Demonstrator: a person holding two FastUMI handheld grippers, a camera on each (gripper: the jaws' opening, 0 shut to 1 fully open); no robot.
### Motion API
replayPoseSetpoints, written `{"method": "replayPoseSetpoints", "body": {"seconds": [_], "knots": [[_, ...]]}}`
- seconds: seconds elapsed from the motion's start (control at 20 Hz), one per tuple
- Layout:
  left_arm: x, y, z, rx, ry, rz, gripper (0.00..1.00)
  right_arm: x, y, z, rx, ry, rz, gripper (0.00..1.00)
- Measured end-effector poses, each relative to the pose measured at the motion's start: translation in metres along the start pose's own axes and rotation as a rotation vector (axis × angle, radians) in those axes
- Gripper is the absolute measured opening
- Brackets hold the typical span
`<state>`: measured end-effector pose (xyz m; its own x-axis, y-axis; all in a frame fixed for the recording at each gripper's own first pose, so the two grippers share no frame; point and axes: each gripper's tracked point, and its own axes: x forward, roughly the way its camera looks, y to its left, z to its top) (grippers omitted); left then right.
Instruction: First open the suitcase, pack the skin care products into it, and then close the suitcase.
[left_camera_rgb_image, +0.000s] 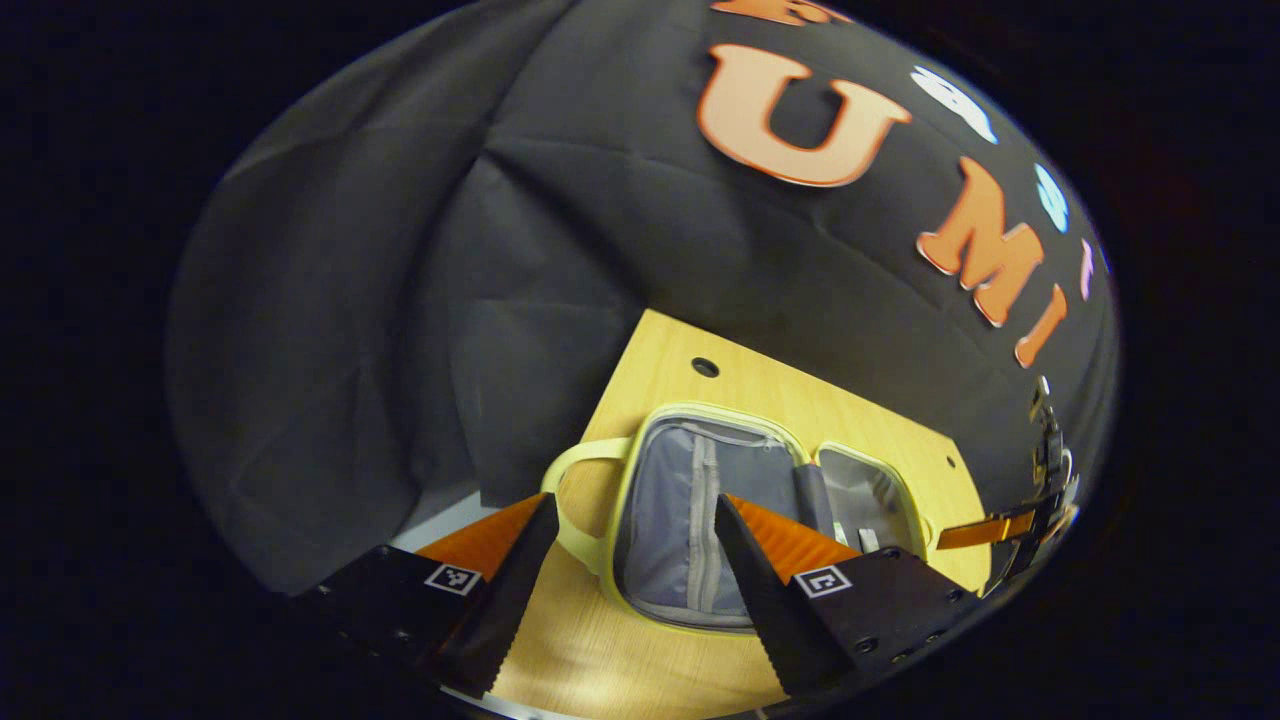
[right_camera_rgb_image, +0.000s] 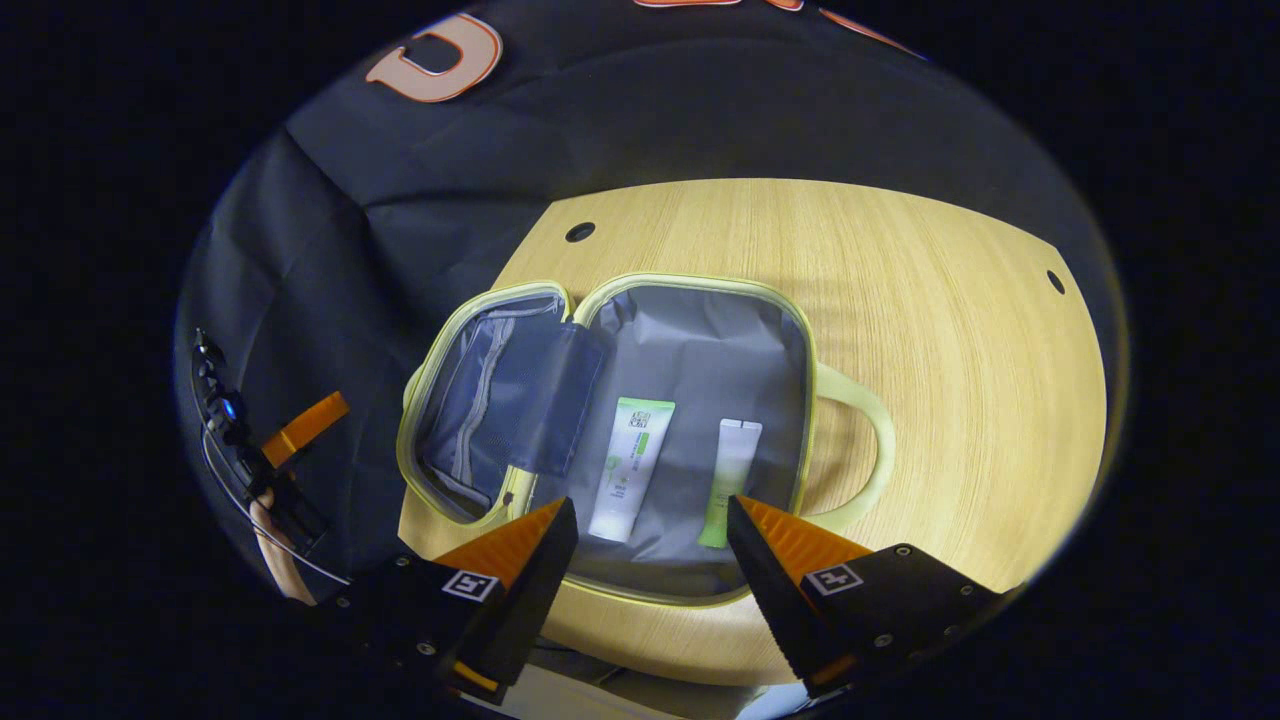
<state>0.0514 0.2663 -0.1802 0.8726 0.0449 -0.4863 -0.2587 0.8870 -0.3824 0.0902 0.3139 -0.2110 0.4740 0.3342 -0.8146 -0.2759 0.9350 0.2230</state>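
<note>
Open suitcase (right_camera_rgb_image: 620, 420) on the desk (right_camera_rgb_image: 950, 350) holds a white tube (right_camera_rgb_image: 632, 468) and green tube (right_camera_rgb_image: 730, 482), labels illegible; both grippers' (left_camera_rgb_image: 630, 590) (right_camera_rgb_image: 650, 590) jaws spread, empty.

The left gripper view looks forward and slightly down from above the near edge of the counter (left_camera_rgb_image: 760, 380), along its own fingers, taking in much of the booth wall behind. It faces the open suitcase (left_camera_rgb_image: 700, 510) from the handle side, close to it. The right gripper view looks more steeply down from the opposite side, above the near rim of the suitcase (right_camera_rgb_image: 610, 420), and sees both tubes (right_camera_rgb_image: 632, 465) lying inside. Both views share the suitcase and the counter (right_camera_rgb_image: 900, 300). Each also catches the other gripper at its edge: the right gripper (left_camera_rgb_image: 1040, 500) at the far right, the left gripper (right_camera_rgb_image: 250, 450) at the far left.
</note>
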Motion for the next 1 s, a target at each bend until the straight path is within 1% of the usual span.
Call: {"method": "replayPoseSetpoints", "body": {"seconds": [0.1,0.2,0.3,0.35,0.4,0.55,0.7,0.8,0.85,0.9,1.0], "knots": [[0.012,0.019,0.001,-0.092,0.015,-0.052,0.97,-0.004,-0.001,0.000,0.050,-0.012,0.001,0.96],[0.029,0.037,-0.010,-0.179,0.055,-0.081,0.97,-0.008,0.001,-0.002,0.090,-0.009,0.008,0.96],[0.053,0.058,-0.014,-0.260,0.083,-0.099,0.97,-0.011,-0.001,-0.002,0.098,-0.007,0.000,0.96],[0.063,0.066,-0.015,-0.300,0.093,-0.116,1.00,-0.012,-0.001,-0.002,0.101,-0.006,-0.004,0.96],[0.071,0.069,-0.017,-0.339,0.105,-0.149,0.97,-0.013,-0.001,-0.003,0.107,-0.004,-0.008,0.96],[0.096,0.071,-0.026,-0.463,0.132,-0.232,0.96,-0.015,-0.005,-0.006,0.128,0.013,-0.028,0.96],[0.114,0.072,-0.036,-0.545,0.161,-0.264,0.95,-0.014,-0.011,-0.007,0.149,0.022,-0.045,0.96],[0.116,0.067,-0.036,-0.584,0.153,-0.302,0.94,-0.013,-0.017,-0.008,0.162,0.026,-0.057,0.96],[0.118,0.070,-0.032,-0.593,0.142,-0.311,0.91,-0.012,-0.020,-0.009,0.171,0.029,-0.062,0.96],[0.121,0.066,-0.026,-0.612,0.126,-0.338,0.87,-0.011,-0.023,-0.009,0.181,0.032,-0.065,0.96],[0.124,0.058,-0.025,-0.650,0.142,-0.357,0.78,-0.009,-0.026,-0.011,0.199,0.036,-0.065,0.96]]}}
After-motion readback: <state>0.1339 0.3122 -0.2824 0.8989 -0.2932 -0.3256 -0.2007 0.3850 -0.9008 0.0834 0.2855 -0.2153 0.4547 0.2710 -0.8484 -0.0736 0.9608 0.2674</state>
